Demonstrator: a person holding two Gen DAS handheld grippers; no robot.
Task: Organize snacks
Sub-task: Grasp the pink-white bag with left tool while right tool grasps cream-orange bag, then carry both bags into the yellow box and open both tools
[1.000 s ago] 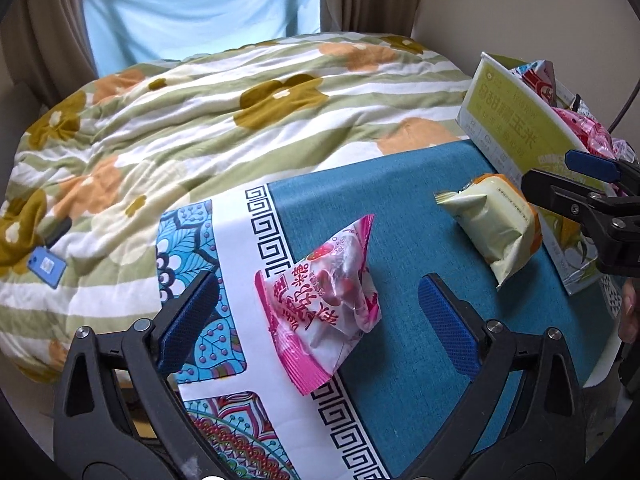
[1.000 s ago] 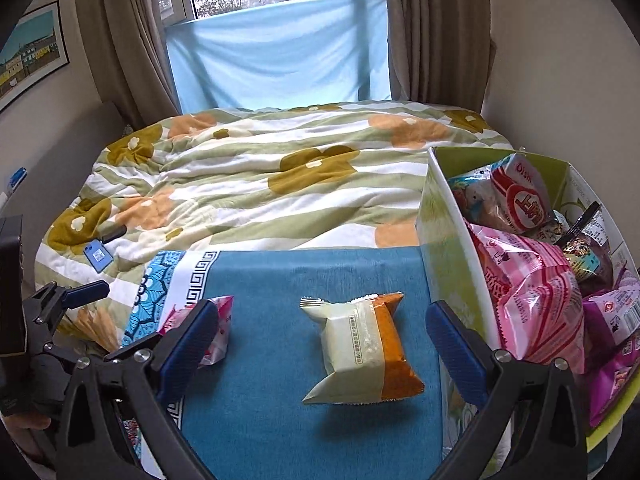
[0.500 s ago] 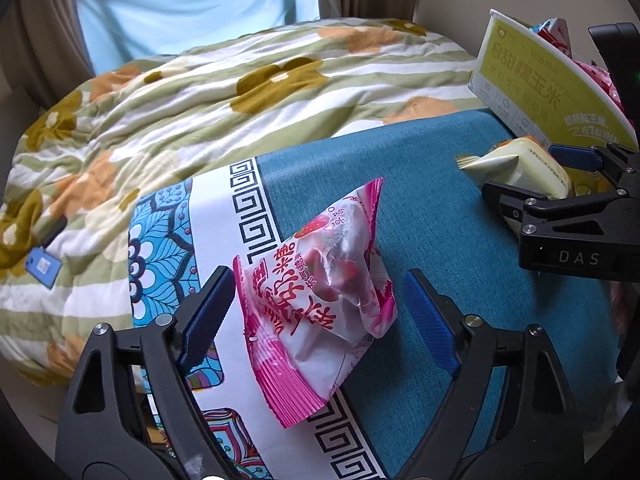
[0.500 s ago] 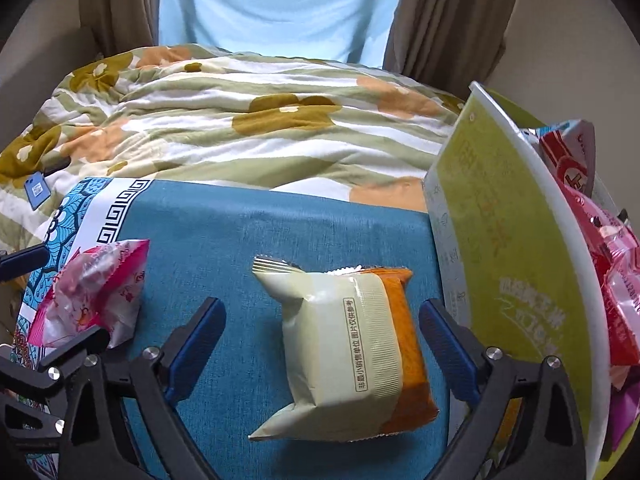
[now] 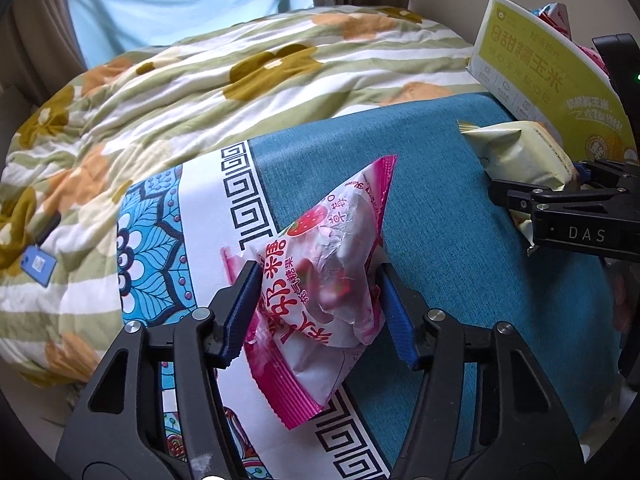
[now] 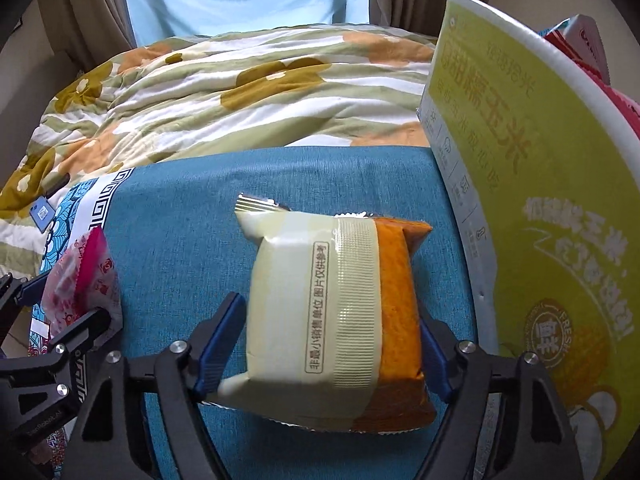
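Both your tongs are closing: left tongs (image 5: 316,312) straddle the pink candy bag (image 5: 320,296) near the bench's (image 5: 460,240) patterned left edge, right tongs (image 6: 320,348) straddle the cream-orange packet (image 6: 332,304), long axis pointing away, snack box (image 6: 540,200) just right.

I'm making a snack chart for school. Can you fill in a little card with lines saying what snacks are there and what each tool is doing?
Surface: teal cloth
Left tool: closing, pads on the pink candy bag
Right tool: closing around the cream and orange snack pack
Container: yellow-green box, beside the pack, with more snacks inside
Behind: flowered quilt
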